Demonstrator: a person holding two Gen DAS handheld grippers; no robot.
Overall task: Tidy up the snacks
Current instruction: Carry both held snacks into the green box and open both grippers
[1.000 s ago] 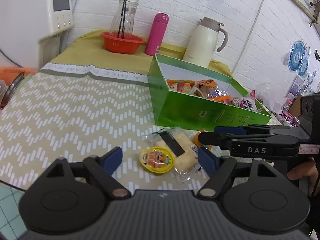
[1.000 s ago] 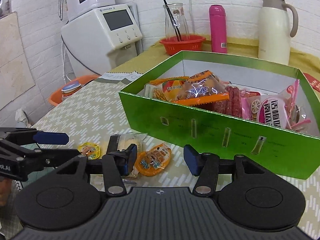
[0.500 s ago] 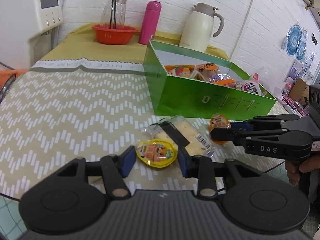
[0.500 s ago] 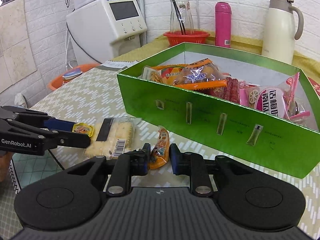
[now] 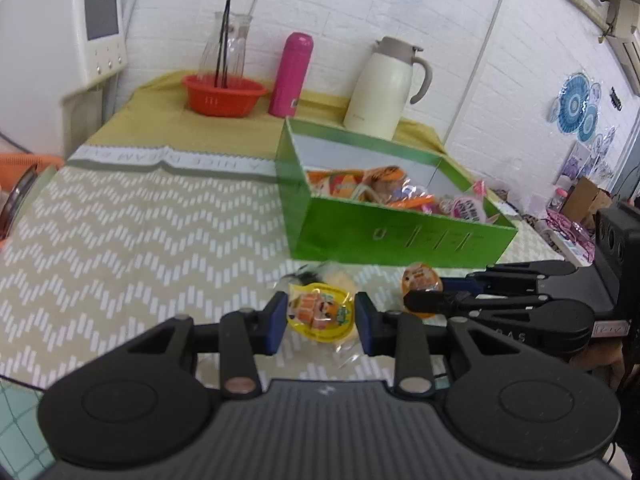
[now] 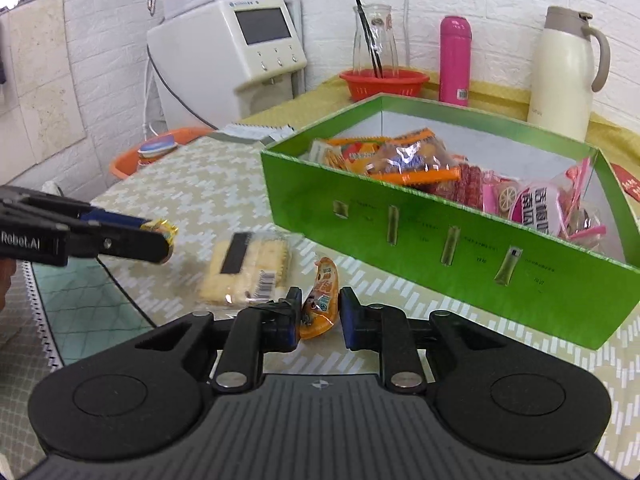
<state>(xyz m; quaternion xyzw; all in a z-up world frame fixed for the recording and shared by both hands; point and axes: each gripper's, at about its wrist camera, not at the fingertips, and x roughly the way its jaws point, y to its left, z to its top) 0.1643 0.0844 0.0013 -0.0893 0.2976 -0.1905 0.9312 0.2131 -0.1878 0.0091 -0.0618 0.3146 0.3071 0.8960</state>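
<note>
My left gripper (image 5: 321,322) is shut on a yellow jelly cup (image 5: 321,312) and holds it above the table; it also shows in the right wrist view (image 6: 160,236). My right gripper (image 6: 319,314) is shut on an orange jelly cup (image 6: 322,300), also lifted; the cup shows in the left wrist view (image 5: 421,282). A clear pack of crackers (image 6: 246,270) lies on the table between them. The green box (image 6: 460,240) holds several snack packs (image 6: 408,160) just beyond.
At the back stand a red basket (image 5: 224,94) with a glass carafe, a pink bottle (image 5: 290,74) and a cream jug (image 5: 386,88). A white dispenser (image 6: 240,52) stands at the left. The table edge (image 6: 120,292) runs near my grippers.
Both grippers have closed on their jelly cups and lifted them off the table. The cracker pack stays where it was.
</note>
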